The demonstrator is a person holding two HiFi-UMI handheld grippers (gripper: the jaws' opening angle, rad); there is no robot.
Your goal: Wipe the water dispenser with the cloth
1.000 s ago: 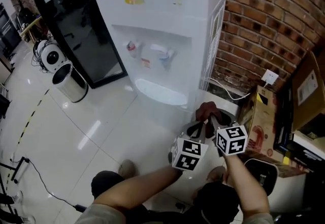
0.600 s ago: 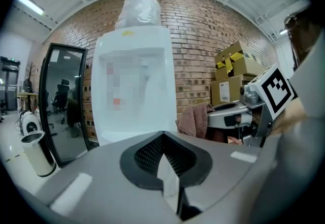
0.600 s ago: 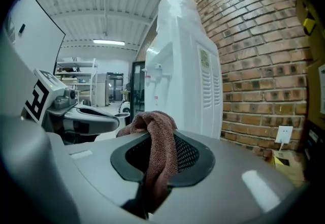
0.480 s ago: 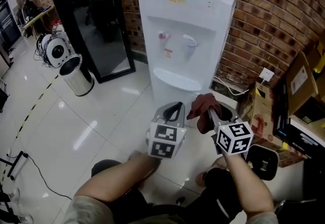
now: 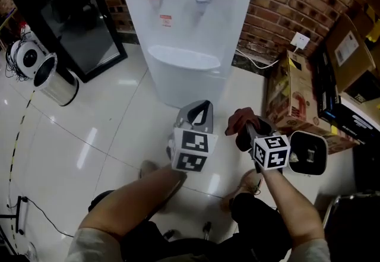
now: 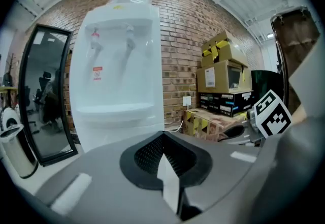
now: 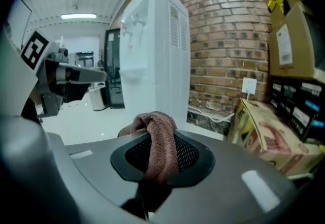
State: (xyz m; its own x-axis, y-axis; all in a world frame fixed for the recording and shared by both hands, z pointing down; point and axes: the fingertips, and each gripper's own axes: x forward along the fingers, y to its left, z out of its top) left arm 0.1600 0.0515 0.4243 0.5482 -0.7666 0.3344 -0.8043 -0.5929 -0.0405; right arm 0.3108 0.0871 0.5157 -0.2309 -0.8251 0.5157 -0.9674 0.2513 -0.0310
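The white water dispenser (image 5: 187, 29) stands against the brick wall, with two taps above a curved drip ledge. My right gripper (image 5: 244, 128) is shut on a reddish-brown cloth (image 5: 239, 119), which bunches over its jaw tips in the right gripper view (image 7: 160, 147). It hangs over the floor, in front and right of the dispenser's base and apart from it. My left gripper (image 5: 198, 113) is beside it on the left. Its jaws meet at the tips with nothing between them (image 6: 163, 139). The dispenser fills the left gripper view (image 6: 119, 75) and the right gripper view (image 7: 157, 50).
A black-framed glass panel (image 5: 65, 23) and a steel bin (image 5: 53, 82) stand left of the dispenser. Right of it are printed cardboard boxes (image 5: 291, 100), a wall socket (image 5: 301, 41) with a white cable, and a black-and-white object (image 5: 309, 152) on the floor. The person's feet are below.
Both grippers have drawn back from the dispenser's right side and moved apart, the left one shifting left. The cloth stays in the right gripper. The head view now looks more steeply down.
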